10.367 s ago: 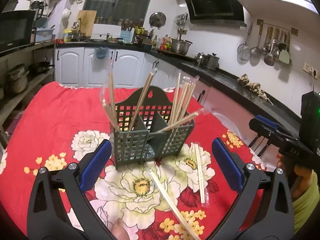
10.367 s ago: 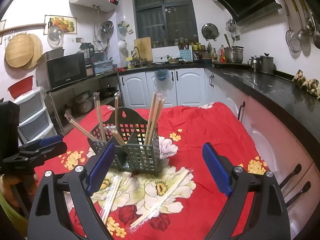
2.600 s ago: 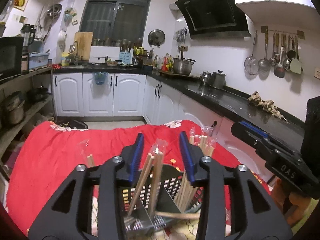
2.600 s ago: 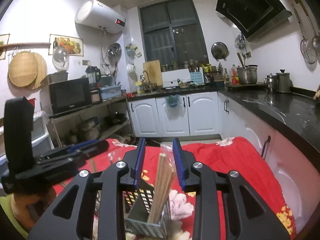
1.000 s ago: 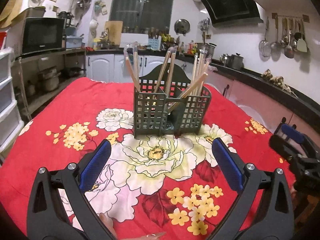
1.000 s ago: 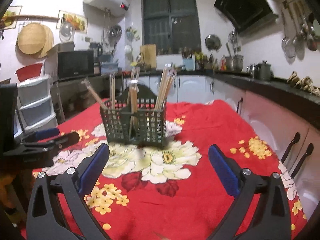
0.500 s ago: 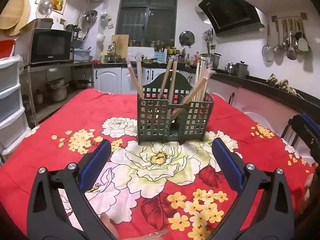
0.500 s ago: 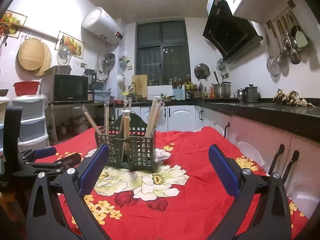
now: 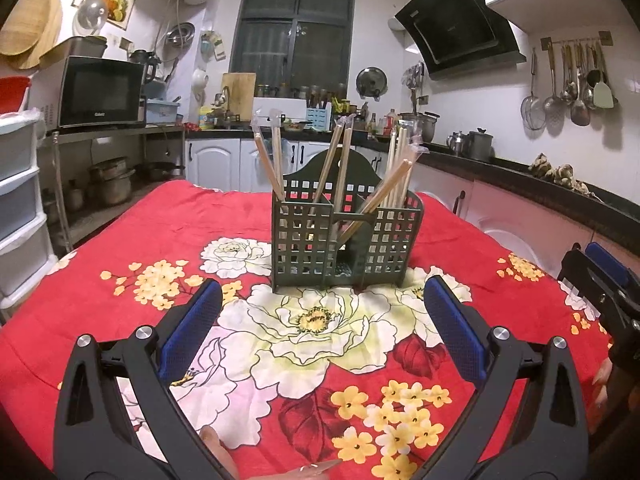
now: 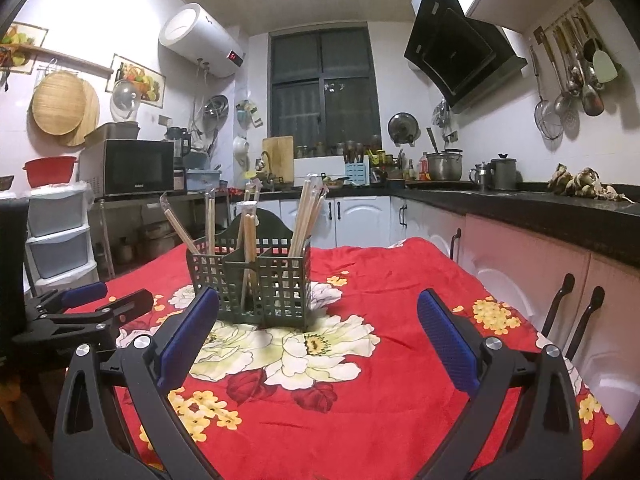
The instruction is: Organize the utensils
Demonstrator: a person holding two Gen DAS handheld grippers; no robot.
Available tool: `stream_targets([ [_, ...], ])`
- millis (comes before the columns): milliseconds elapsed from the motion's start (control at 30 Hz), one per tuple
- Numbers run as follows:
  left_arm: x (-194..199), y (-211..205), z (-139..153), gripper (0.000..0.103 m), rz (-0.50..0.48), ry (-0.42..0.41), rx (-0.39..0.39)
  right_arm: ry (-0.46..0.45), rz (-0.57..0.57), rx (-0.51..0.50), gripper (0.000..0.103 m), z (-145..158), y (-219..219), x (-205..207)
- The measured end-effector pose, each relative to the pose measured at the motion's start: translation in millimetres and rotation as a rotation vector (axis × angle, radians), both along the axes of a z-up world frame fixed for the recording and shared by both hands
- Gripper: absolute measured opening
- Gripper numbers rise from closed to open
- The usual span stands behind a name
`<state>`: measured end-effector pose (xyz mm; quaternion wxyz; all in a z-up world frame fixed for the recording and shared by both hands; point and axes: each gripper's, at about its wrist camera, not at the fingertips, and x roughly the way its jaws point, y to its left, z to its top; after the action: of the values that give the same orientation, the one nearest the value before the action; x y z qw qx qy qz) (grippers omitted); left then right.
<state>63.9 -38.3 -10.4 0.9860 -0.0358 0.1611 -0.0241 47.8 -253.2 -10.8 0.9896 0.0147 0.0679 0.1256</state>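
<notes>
A dark green slotted utensil caddy (image 9: 344,240) stands upright on the red flowered tablecloth (image 9: 160,236), and it also shows in the right wrist view (image 10: 256,280). Several wrapped wooden chopstick pairs (image 9: 340,164) stand in its compartments, leaning at angles; they also show in the right wrist view (image 10: 306,212). My left gripper (image 9: 322,320) is open and empty, low over the cloth in front of the caddy. My right gripper (image 10: 318,328) is open and empty, near the caddy's right front. The left gripper's side shows in the right wrist view (image 10: 80,312), the right one's in the left wrist view (image 9: 600,276).
A black counter (image 10: 540,208) with pots runs along the right wall, white cabinets (image 9: 216,164) at the back. A shelf with a microwave (image 9: 100,92) and plastic drawers (image 10: 60,232) stand left of the table. Cabinet handles (image 10: 576,304) are close to the table's right edge.
Both grippers have sunk lower and tilted up, so the caddy now shows more side-on. The caddy and chopsticks have not moved. Both grippers stay open.
</notes>
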Motion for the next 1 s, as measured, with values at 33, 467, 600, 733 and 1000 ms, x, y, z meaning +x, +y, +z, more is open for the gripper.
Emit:
stream_targets([
  [33,0.2,0.0,-0.2,0.093,-0.001,0.0,0.002,-0.001,0.001,0.0,0.097,-0.1,0.1,0.0],
  [467,-1.1,-0.2,0.7,0.093,-0.001,-0.005,-0.003,-0.004,0.003,-0.001,0.097,-0.7,0.7,0.7],
  [600,-1.4,-0.9,0.9,0.093,-0.001,-0.004,-0.001,-0.005,0.003,-0.001,0.097,-0.6,0.7,0.3],
  [733,-1.2,-0.8,0.8,0.093,-0.002,-0.005,-0.003,-0.003,0.004,-0.002,0.097,-0.6,0.7,0.7],
  [1000,-0.7,-1.2,2.0,0.093,-0.003,-0.001,-0.006,-0.003,0.005,-0.008,0.097,-2.5,1.6,2.4],
])
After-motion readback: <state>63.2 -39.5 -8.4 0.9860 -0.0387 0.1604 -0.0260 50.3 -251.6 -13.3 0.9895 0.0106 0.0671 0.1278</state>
